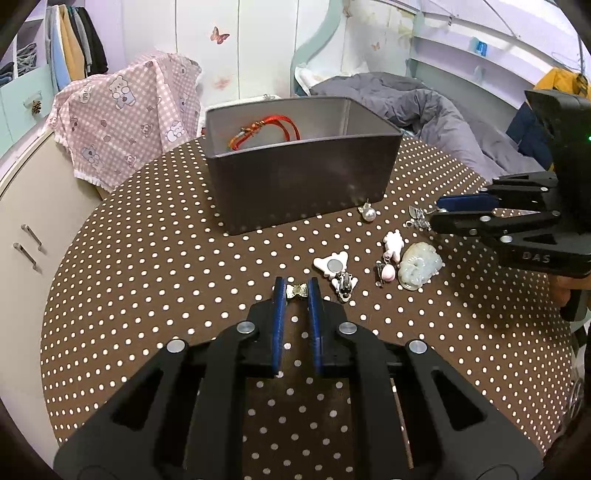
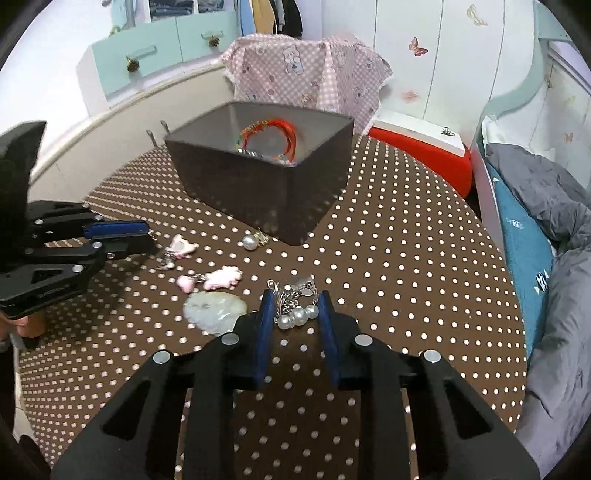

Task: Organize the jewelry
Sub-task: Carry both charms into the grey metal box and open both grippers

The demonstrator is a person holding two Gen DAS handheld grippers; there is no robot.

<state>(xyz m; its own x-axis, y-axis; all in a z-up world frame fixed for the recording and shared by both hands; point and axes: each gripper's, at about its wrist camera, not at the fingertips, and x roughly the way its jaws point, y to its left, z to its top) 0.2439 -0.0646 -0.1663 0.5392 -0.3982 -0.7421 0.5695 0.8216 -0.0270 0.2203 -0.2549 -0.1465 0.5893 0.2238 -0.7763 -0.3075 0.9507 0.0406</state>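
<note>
Here both grippers tilt downward, left gripper (image 1: 297, 291) clamping a small charm (image 1: 297, 290), right gripper (image 2: 295, 306) seemingly gripping pearl earrings (image 2: 297, 314).

A round worktop (image 1: 147, 266) wears a brown cloth with white polka dots. Behind it, a pink checked cloth (image 1: 122, 110) printed with little bears hangs over something, perhaps a chair. A cream cabinet (image 1: 26, 221) with two metal handles stands beside the worktop, and mint-green drawers (image 2: 147, 48) sit further back. Clothes hang in an open wardrobe (image 1: 74, 44). White panels carry butterfly stickers (image 1: 219, 35). A bed with a rumpled grey duvet (image 1: 424, 107) and a blue sheet (image 2: 521, 236) lies alongside. A red stool with a white top (image 2: 424, 147) stands between bed and worktop.
</note>
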